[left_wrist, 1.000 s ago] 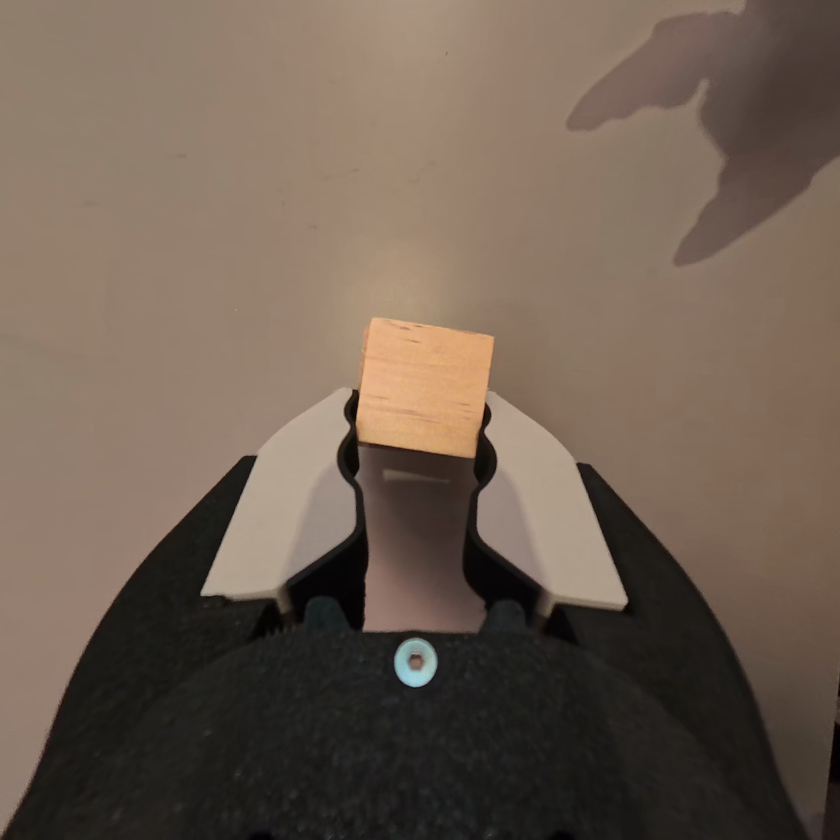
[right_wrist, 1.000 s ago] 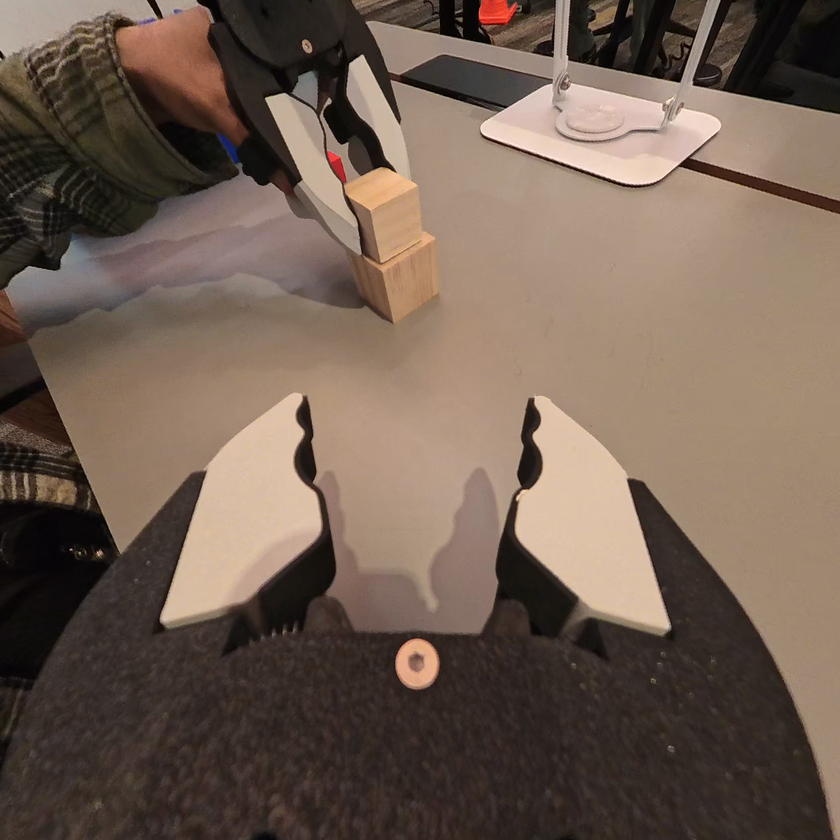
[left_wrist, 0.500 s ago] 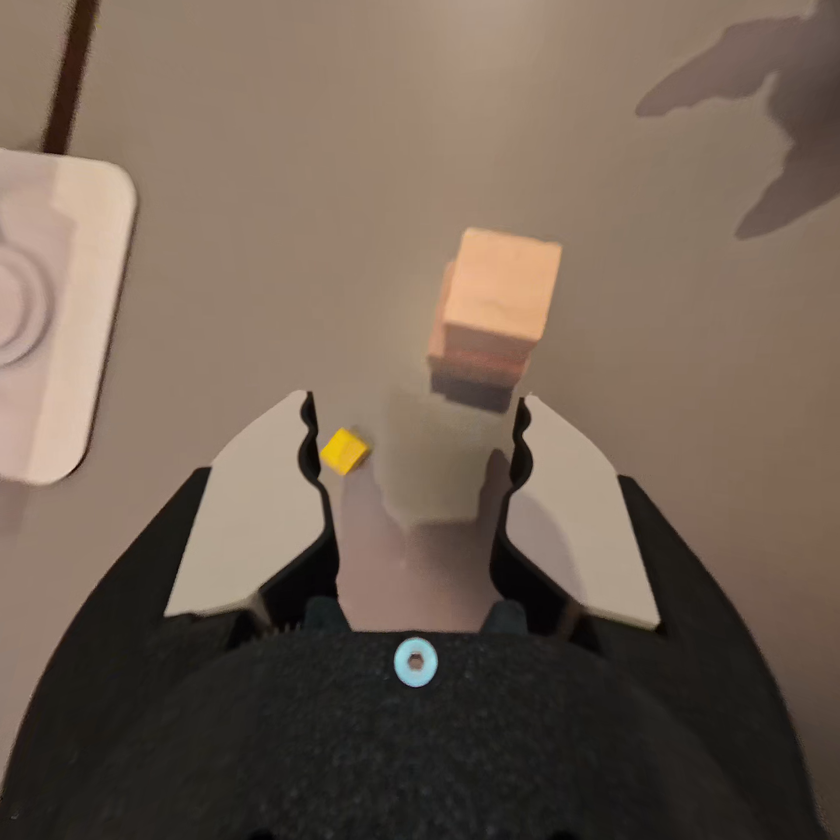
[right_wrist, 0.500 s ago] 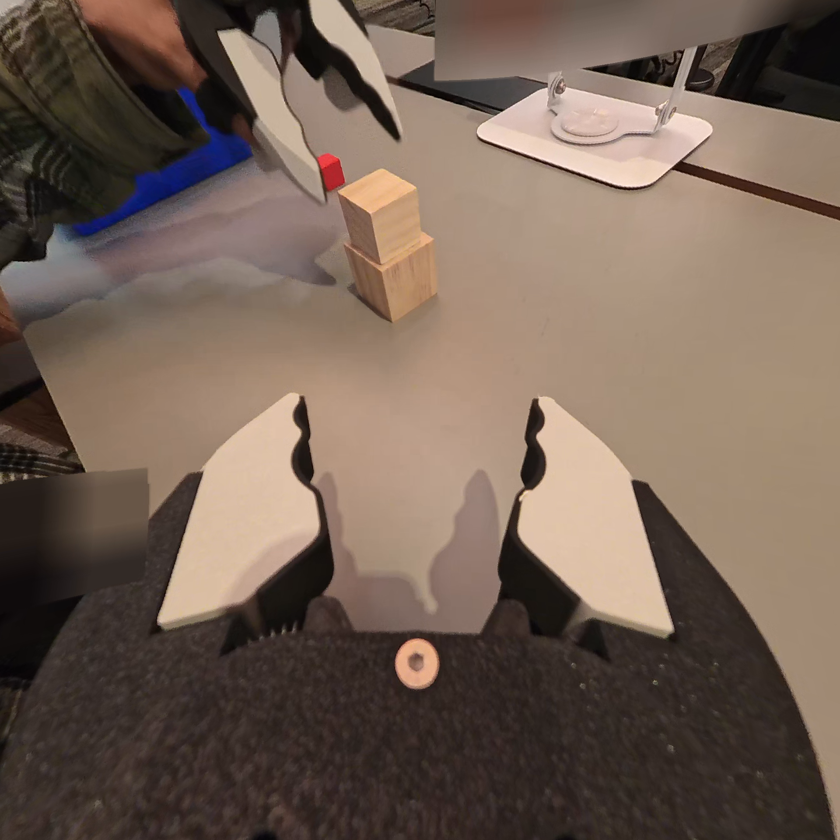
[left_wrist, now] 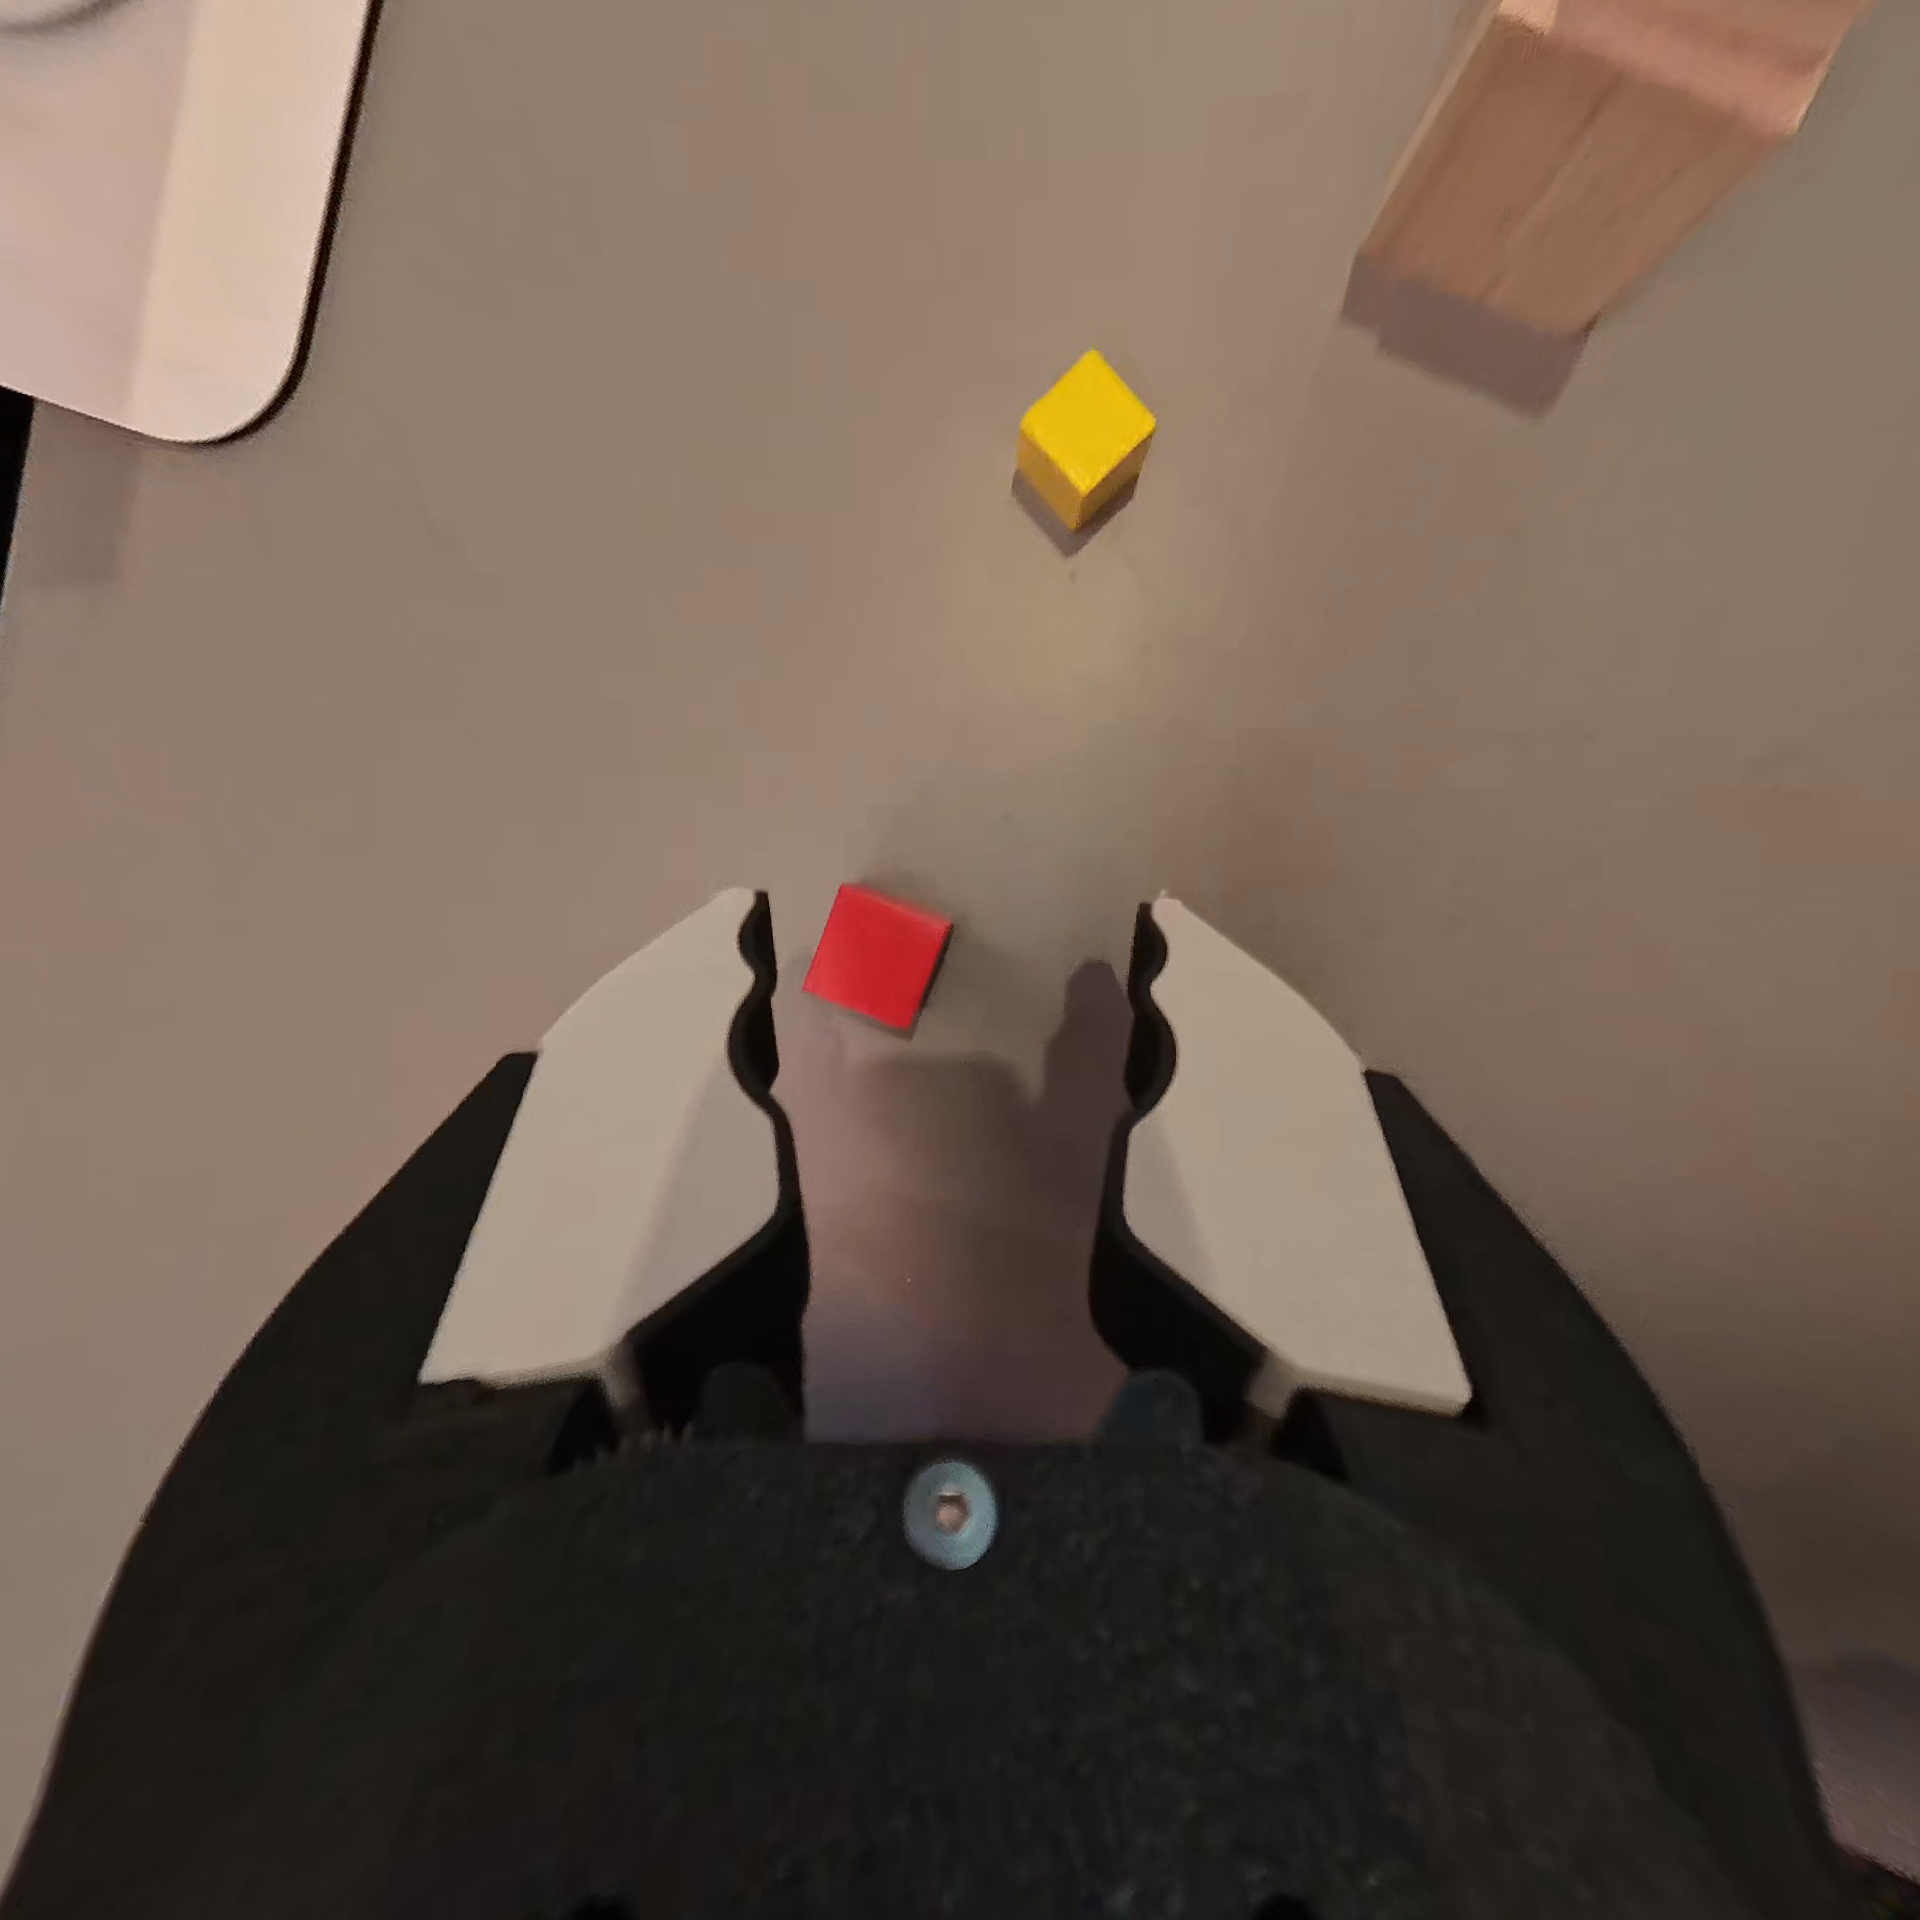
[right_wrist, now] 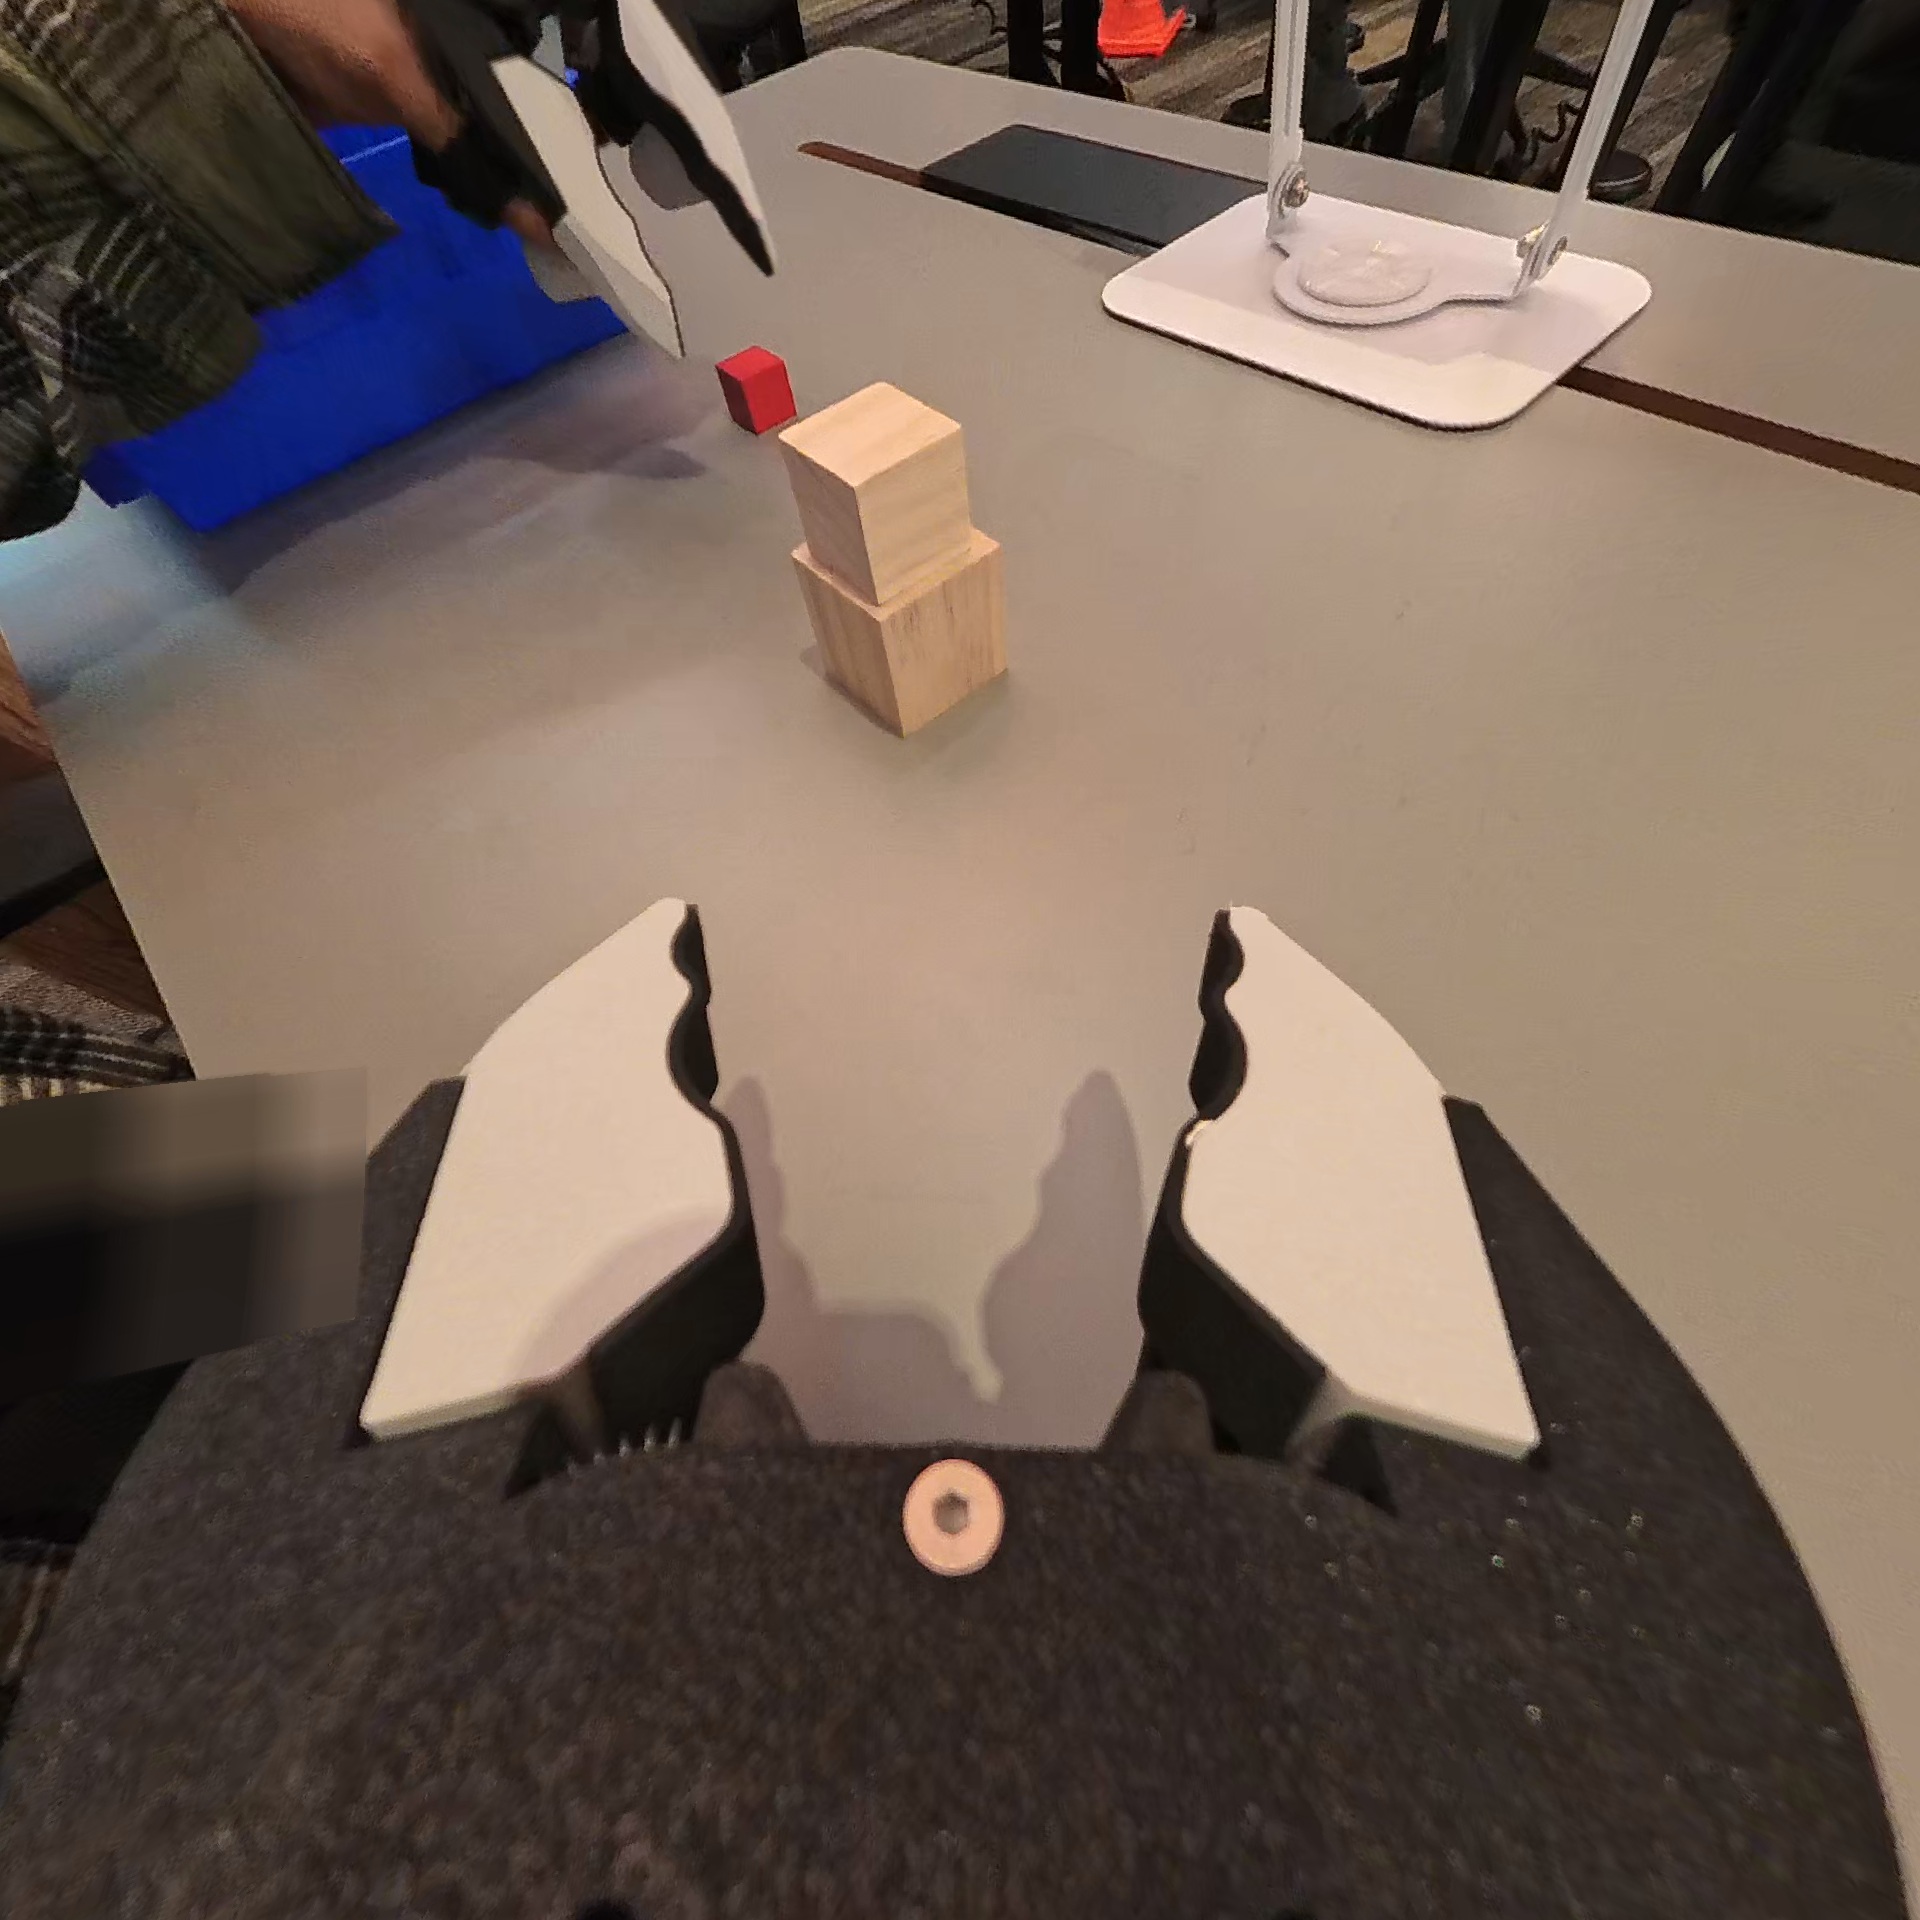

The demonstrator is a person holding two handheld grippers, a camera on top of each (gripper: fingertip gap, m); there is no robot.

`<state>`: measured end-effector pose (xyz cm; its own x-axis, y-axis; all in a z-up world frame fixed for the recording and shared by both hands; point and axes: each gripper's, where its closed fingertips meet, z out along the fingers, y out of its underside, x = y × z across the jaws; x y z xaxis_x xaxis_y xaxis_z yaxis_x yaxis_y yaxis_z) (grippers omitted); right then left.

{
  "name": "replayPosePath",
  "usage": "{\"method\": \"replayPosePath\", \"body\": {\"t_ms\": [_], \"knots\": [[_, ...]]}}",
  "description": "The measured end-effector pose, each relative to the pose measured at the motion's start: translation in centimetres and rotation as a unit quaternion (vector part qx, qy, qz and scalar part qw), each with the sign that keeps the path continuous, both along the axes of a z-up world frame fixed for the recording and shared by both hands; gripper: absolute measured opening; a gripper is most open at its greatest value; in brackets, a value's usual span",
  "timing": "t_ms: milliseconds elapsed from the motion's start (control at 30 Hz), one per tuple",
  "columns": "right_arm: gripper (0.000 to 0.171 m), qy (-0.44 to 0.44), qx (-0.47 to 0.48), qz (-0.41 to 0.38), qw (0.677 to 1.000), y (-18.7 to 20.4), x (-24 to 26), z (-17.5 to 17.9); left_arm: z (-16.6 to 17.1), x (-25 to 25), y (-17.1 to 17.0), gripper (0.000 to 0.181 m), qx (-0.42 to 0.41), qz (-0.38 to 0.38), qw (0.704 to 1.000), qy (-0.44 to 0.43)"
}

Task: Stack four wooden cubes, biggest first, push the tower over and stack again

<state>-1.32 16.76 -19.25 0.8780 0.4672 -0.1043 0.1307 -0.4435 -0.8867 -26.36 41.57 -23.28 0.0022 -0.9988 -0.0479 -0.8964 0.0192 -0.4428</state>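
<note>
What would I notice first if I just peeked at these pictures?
Probably the little tower in the middle of the grey table: a smaller wooden cube sitting on a bigger wooden cube. Next, the bright red cube lying just in front of the open left gripper, with the yellow cube farther ahead. The right gripper is open and empty.

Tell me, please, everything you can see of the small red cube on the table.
The red cube is a small painted block, uniformly bright red with crisp edges, its material under the paint unclear. It rests flat on the grey table, unstacked and touching nothing. The open left gripper hovers above it, the cube showing nearer its left finger. From the right wrist view it sits just behind the two-cube wooden stack, apart from it, with a blue bin beyond.
</note>
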Motion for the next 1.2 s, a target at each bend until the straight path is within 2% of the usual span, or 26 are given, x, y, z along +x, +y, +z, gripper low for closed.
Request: {"method": "replayPosePath", "body": {"t_ms": [433,633,900,967,1200], "knots": [[0.090,-0.002,-0.002,0.013,1.000,0.3,-0.6,-0.1,-1.6,-0.5,1.0,0.054,0.014,-0.033,0.996,0.083],[0.090,-0.005,0.000,0.009,1.000,0.1,-0.3,0.0,-2.9,-1.1,1.5,0.052,0.026,-0.073,0.986,0.147],[0.090,-0.004,0.004,0.000,1.000,-0.2,0.4,0.2,-4.0,-2.0,2.1,0.040,0.041,-0.106,0.972,0.207],[0.090,-0.004,0.007,-0.003,1.000,-0.3,0.5,0.3,-4.3,-1.7,1.8,0.028,0.038,-0.115,0.972,0.203],[0.089,-0.002,0.010,-0.008,1.000,-0.4,0.8,0.5,-3.6,-0.4,1.1,0.027,0.007,-0.085,0.982,0.171]]}}
